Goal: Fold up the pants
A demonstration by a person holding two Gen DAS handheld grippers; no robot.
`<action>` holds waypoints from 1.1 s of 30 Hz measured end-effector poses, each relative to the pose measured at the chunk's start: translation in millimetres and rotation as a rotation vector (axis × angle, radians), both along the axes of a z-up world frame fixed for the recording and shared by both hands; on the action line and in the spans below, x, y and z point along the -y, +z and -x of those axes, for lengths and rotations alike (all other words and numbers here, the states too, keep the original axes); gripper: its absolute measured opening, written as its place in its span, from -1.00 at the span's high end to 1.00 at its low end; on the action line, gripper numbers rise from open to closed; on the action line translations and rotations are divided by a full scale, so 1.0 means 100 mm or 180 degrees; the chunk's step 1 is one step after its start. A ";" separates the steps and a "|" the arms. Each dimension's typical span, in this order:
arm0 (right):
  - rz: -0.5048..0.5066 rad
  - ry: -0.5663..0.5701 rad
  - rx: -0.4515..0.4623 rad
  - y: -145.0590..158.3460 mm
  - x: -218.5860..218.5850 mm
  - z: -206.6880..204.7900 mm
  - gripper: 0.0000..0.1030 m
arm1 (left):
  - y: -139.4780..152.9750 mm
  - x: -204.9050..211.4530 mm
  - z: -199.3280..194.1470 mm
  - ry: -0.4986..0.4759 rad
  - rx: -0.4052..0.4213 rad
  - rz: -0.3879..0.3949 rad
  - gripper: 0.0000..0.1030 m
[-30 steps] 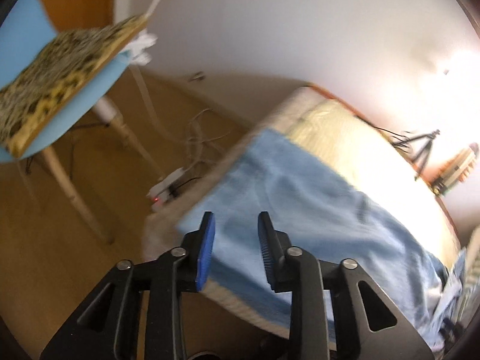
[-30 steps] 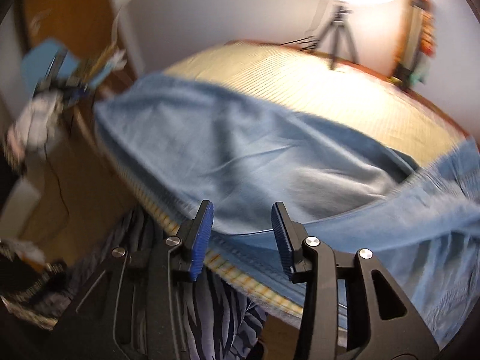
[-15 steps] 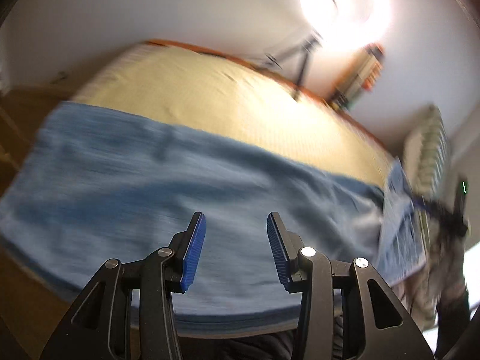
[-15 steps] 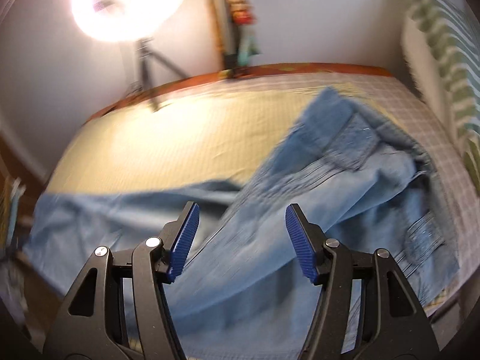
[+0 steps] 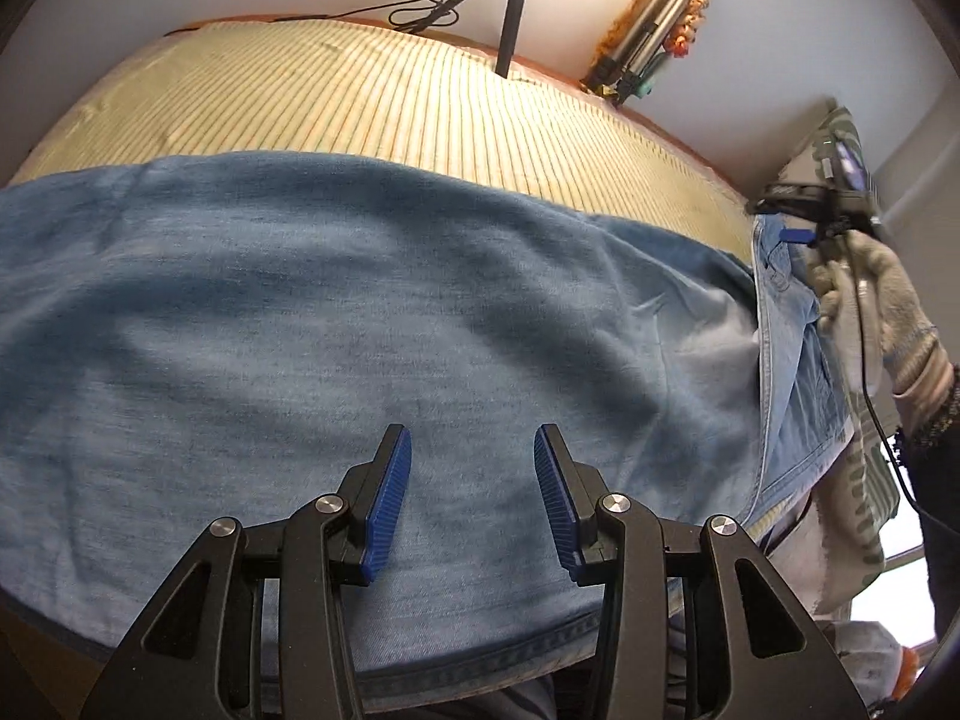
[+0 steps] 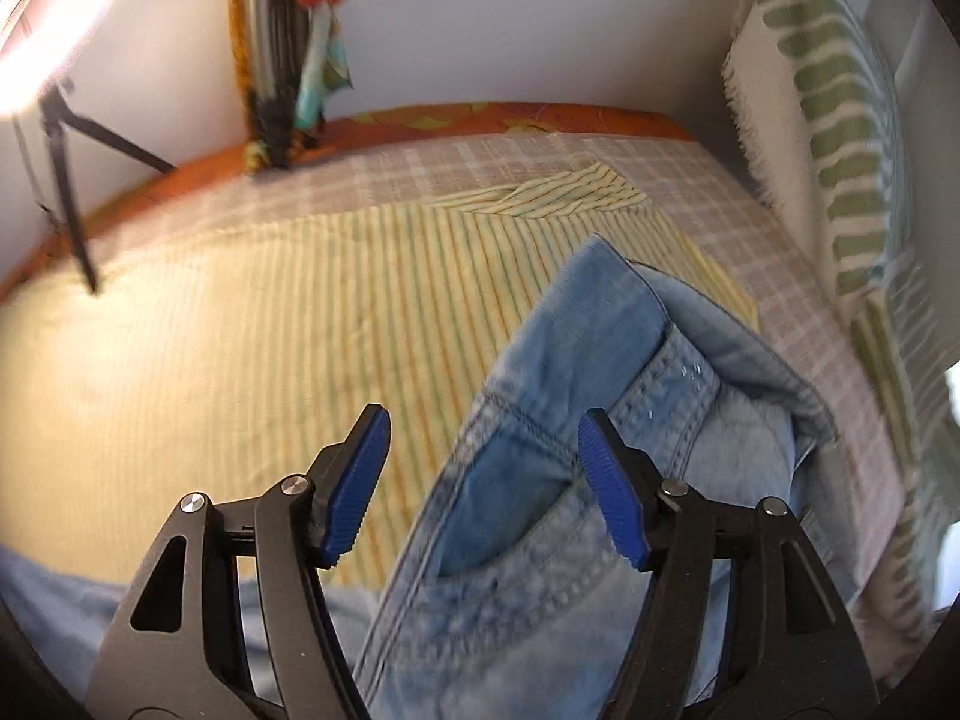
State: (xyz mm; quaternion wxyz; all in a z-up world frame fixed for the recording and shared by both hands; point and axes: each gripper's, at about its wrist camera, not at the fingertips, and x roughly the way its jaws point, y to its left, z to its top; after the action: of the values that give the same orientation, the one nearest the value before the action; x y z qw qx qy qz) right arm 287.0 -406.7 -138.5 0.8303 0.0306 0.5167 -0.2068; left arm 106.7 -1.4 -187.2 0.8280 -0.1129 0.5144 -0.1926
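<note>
Pants: the light blue denim pants [image 5: 360, 324] lie spread across the yellow striped bed sheet [image 5: 372, 96], legs running toward my left, waistband end toward my right. The near edge hangs over the side of the bed.
Waistband end: in my right wrist view the paler, washed denim top [image 6: 600, 480] shows a front pocket opening and stitched seams; the waistband corner is turned up and back on itself.
My left gripper [image 5: 473, 501]: released, blue ribbed pads well apart, hovering above the leg fabric near the bed's near edge. Nothing is between the pads; whether the tips touch the cloth, I cannot tell.
My right gripper [image 6: 485, 486]: released, pads spread wide, poised over the pocket area of the waistband end. The denim lies beneath the gap, not pinched.
My right hand [image 5: 864, 294]: wearing a pale knit glove, seen from the left wrist view at the waistband end, holding the black tool body.
Bedding: a checked pale sheet [image 6: 798, 276] lies under the striped one on the right side; a white pillow with green stripes [image 6: 840, 120] stands against the wall.
Surroundings: a black tripod [image 5: 510, 12] stands beyond the bed's far edge, with a bright light glaring above it. A metal cylinder with colourful decorations [image 6: 282, 42] stands at the wall.
Image quality: the right wrist view is slightly blurred at its left.
</note>
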 end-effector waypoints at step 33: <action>-0.1039 -0.0205 0.1132 0.54 0.95 1.45 0.83 | 0.15 2.28 0.14 -0.1875 0.0211 0.0011 -0.06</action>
State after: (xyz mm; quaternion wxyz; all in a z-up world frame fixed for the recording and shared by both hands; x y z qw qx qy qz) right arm 142.4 -501.7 -84.1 0.8852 0.2167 0.3878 -0.1383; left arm 92.6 -229.9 -172.2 0.7526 0.0463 0.4974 -0.4290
